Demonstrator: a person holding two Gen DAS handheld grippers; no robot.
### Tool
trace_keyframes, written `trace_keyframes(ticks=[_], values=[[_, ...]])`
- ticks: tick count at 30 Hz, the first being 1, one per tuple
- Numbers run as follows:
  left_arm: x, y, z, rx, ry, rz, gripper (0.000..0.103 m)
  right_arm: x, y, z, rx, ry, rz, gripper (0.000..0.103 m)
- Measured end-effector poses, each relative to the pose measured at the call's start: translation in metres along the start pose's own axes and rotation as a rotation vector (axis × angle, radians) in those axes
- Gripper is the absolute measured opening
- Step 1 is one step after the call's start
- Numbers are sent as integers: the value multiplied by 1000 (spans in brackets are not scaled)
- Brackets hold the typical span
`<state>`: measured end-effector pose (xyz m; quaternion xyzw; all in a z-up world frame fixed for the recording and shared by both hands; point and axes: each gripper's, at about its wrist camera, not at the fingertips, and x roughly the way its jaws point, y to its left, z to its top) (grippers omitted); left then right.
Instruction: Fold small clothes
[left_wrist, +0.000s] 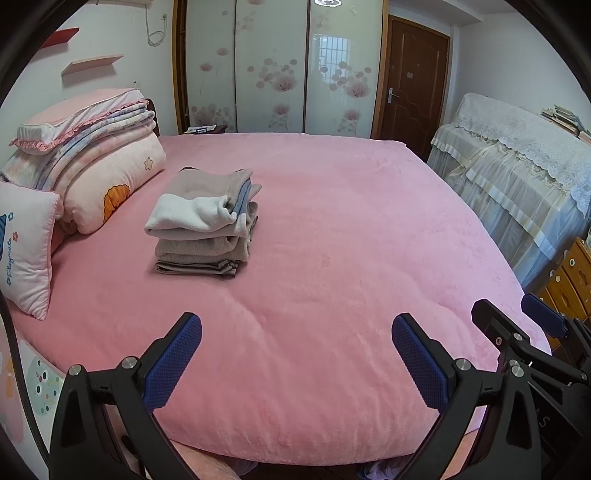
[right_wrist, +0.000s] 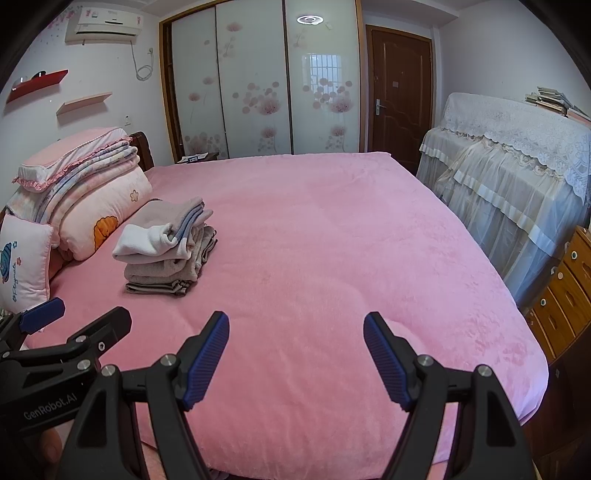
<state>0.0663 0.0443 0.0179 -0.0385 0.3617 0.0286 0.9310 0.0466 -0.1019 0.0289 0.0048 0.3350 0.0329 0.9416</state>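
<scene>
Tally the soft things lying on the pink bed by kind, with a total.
Folded clothes stack: 1
Folded bedding pile: 1
Printed pillow: 1
Total: 3
Neither hand-held gripper, left or right, holds anything; both are open.

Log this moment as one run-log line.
left gripper open, empty | right gripper open, empty | folded clothes stack on pink bed

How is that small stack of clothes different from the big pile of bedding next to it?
The clothes stack is low, grey, beige and white, lying out on the pink bed; the bedding pile is much bulkier, pink and pastel with prints, at the bed's head end. The clothes are thin folded layers; the bedding is thick and puffy. Both are neatly folded.
</scene>
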Motion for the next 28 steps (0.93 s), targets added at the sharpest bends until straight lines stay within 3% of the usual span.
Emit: trace_keyframes(ticks=[28], values=[[-4, -1, -3, -1, -9, -18, 102, -3, -6, -6, -10, -1, 1, 76]])
